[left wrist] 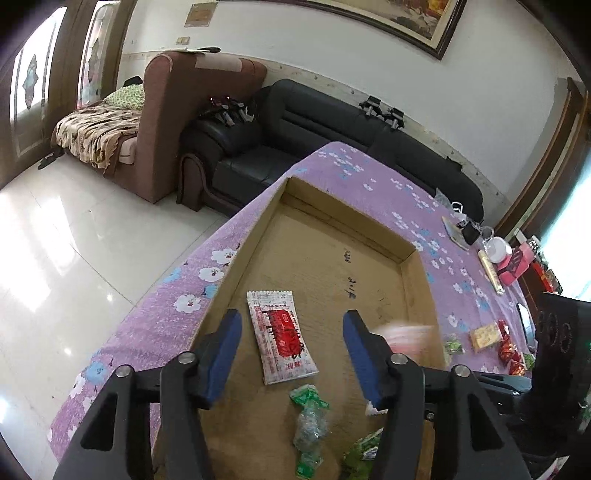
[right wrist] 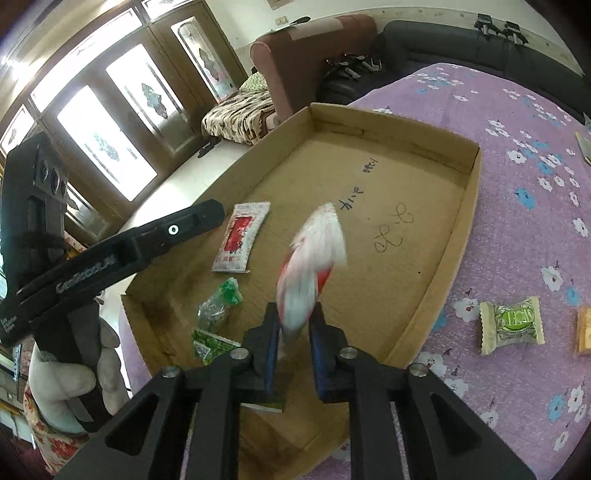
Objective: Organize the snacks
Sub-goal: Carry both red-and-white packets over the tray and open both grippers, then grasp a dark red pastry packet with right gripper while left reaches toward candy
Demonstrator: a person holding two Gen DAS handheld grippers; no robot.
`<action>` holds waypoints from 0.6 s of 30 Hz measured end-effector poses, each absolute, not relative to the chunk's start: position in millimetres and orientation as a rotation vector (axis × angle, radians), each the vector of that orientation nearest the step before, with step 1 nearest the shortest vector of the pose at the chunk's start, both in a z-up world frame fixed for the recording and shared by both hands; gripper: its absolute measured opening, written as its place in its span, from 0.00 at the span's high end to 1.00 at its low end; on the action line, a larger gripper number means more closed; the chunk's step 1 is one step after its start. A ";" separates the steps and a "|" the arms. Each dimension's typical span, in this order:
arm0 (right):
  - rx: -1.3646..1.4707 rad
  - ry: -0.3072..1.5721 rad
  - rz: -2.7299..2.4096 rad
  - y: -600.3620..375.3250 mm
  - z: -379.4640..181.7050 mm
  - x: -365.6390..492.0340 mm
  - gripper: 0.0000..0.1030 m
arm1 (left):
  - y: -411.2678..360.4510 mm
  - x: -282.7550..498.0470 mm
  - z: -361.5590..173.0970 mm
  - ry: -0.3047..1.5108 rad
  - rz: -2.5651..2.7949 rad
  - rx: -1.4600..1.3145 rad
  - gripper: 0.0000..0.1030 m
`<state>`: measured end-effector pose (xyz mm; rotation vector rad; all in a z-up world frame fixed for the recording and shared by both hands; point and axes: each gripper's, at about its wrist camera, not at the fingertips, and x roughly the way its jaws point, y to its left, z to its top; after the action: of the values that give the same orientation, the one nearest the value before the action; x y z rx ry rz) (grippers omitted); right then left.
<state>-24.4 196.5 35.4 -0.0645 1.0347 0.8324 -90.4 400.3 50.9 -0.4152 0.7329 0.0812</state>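
Right wrist view showed the right gripper [right wrist: 293,325] with its jaws clamped on a blurred red-and-white snack packet [right wrist: 314,258], held over the cardboard tray [right wrist: 469,206] on the desk [right wrist: 517,129], presumably for dropping beside the matching packet [right wrist: 242,236]; the left gripper [left wrist: 291,354] hung over the tray, jaws apart and empty.

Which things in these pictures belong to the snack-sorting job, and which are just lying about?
Job:
shallow cardboard tray
red-and-white flat sachet
green wrapped candies
blurred red-and-white packet in right gripper
pale green-labelled candy

Lying about:
black leather sofa
brown fabric armchair
framed painting
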 end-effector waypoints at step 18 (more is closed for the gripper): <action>0.005 0.931 0.761 118.0 60.8 -58.9 0.59 | 345.3 -132.9 88.8 0.692 -0.056 -0.461 0.25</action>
<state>-58.9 118.0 60.8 0.0054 0.9314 0.7609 -132.9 345.3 88.8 -0.4614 0.6923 -0.0563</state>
